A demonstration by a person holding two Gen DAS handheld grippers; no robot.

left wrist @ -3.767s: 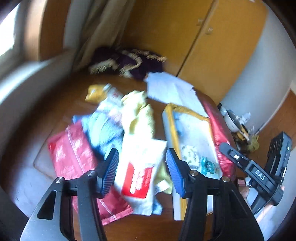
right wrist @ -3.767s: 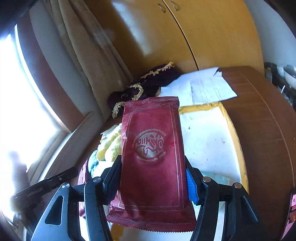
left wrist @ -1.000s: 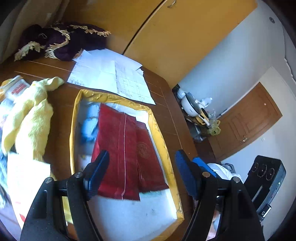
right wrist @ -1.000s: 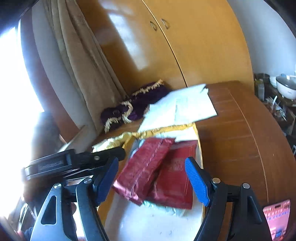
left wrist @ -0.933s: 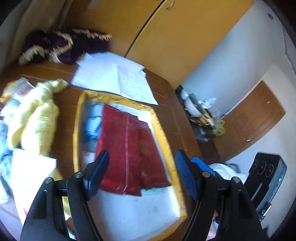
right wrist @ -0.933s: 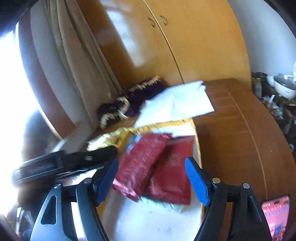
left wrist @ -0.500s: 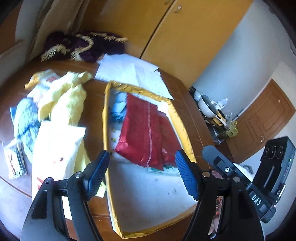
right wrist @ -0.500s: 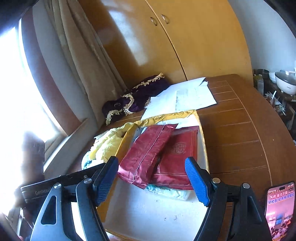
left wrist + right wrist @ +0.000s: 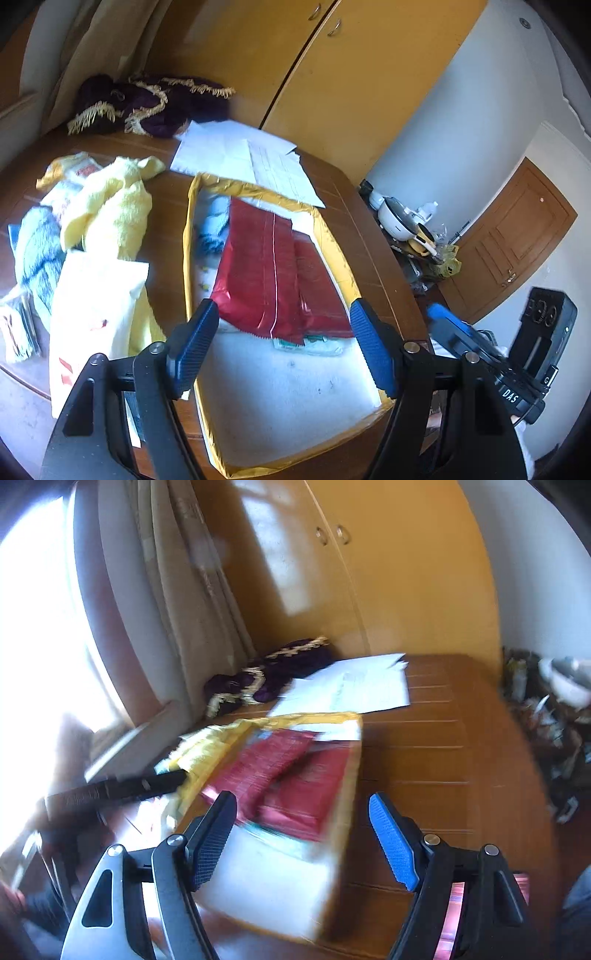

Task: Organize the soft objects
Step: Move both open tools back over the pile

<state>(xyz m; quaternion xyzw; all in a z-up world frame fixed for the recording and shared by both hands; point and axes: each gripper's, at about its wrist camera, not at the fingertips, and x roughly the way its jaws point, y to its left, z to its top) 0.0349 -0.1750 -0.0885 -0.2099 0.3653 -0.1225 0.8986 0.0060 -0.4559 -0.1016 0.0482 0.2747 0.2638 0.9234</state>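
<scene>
A yellow-rimmed white tray (image 9: 258, 469) (image 9: 343, 786) lies on the brown table. Two dark red packets (image 9: 258, 269) (image 9: 295, 775) lie in it side by side, with a blue cloth (image 9: 214, 221) at its far left corner. Left of the tray lie a yellow towel (image 9: 110, 210), a white pouch (image 9: 92, 302) and a blue-white cloth (image 9: 37, 251). My left gripper (image 9: 282, 347) hangs open above the tray's near half, holding nothing. My right gripper (image 9: 303, 834) is open too, over the tray's right edge; its view is blurred. The right gripper also shows in the left wrist view at far right.
White papers (image 9: 243, 158) (image 9: 351, 690) and a dark purple fringed cloth (image 9: 147, 107) (image 9: 266, 675) lie at the table's far end, before yellow cupboard doors (image 9: 332, 74). A phone (image 9: 454, 915) lies near my right gripper. Kitchenware (image 9: 410, 225) is piled beyond the table's right edge.
The right gripper let go of the red packet, which now lies in the tray beside the other. Both grippers are open; the right one is swinging, blurring its view.
</scene>
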